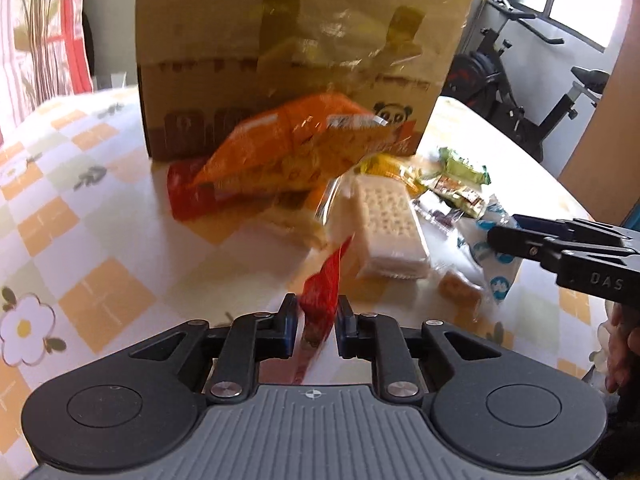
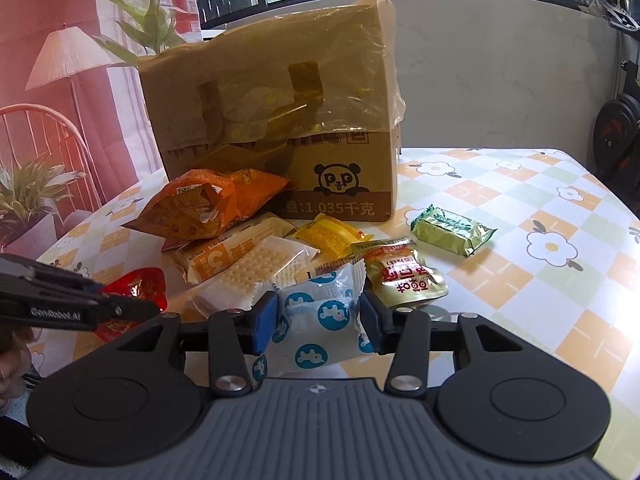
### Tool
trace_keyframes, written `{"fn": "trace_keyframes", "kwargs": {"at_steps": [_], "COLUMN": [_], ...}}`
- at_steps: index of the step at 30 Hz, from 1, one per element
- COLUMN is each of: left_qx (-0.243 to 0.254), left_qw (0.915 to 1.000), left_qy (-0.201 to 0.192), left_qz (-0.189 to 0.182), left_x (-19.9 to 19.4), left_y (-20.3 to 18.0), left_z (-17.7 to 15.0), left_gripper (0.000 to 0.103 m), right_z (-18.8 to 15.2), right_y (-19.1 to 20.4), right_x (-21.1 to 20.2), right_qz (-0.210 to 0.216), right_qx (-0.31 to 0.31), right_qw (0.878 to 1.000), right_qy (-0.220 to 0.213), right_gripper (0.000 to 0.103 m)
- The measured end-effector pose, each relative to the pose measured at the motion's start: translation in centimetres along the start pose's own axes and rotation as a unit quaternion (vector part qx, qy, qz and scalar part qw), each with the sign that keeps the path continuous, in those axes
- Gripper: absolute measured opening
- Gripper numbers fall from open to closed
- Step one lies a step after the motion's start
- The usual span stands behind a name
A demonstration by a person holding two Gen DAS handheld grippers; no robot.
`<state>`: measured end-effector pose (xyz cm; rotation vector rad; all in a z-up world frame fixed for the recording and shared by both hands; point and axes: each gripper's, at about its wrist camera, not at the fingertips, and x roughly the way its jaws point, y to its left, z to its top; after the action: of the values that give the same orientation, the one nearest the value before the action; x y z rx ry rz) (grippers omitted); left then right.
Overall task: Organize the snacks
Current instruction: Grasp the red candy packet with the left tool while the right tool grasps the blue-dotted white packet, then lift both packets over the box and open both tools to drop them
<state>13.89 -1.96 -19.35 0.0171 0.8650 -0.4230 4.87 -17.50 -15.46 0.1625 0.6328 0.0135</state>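
Left wrist: fingers point(image 1: 317, 320) pinch red packet point(image 1: 320, 292) upright; right fingers point(image 2: 318, 320) clasp white packet point(image 2: 316, 320).

"1.035千克" on cardboard box point(image 2: 280, 136); "GenRobot.AI" on left gripper point(image 2: 132, 307).

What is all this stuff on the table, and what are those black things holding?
cardboard box: one, brown, back of table
chip bag: one, orange, before the box
cracker pack: one, white, middle
yellow packet: one, beside crackers
green packet: one, alone, right
gold pouch: one, near right gripper
tablecloth: one, checked, flowered
left gripper: black, jaws shut on red wrapper
right gripper: black, jaws gripping blue-spotted white packet
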Motion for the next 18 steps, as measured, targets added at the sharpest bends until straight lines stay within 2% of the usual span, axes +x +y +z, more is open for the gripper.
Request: {"fn": "trace_keyframes", "kwargs": {"at_steps": [3,10,14,18], "left_qx": [-0.009,0.039,0.053,0.067], "left_qw": [0.9997,0.9941,0.9878,0.9758], "left_qy": [-0.022,-0.100,-0.145,-0.206], "left_qz": [-0.008,0.017,0.017,0.029], "left_x": [-0.7,-4.7,-7.7,-10.6], "left_y": [0.3,-1.0,-0.9,-0.3], "left_z": [0.0,1.8,4.6,9.8], "left_gripper": [0.015,0.015,0.015,0.015], "right_z": [0.0,1.6,4.7,10.1], "right_y": [-0.1,-0.1,-0.2,0.1], "right_x": [0.0,-1.1,-2.3,-3.2], "right_qz": [0.000,0.001,0.013,0.026], "right_qx": [0.003,0.000,0.002,-0.019], "right_qw": [1.000,1.000,0.998,0.993], "right_qy": [0.001,-0.027,-0.062,-0.117], "right_gripper": [0.047,0.047,0.047,0.047]}}
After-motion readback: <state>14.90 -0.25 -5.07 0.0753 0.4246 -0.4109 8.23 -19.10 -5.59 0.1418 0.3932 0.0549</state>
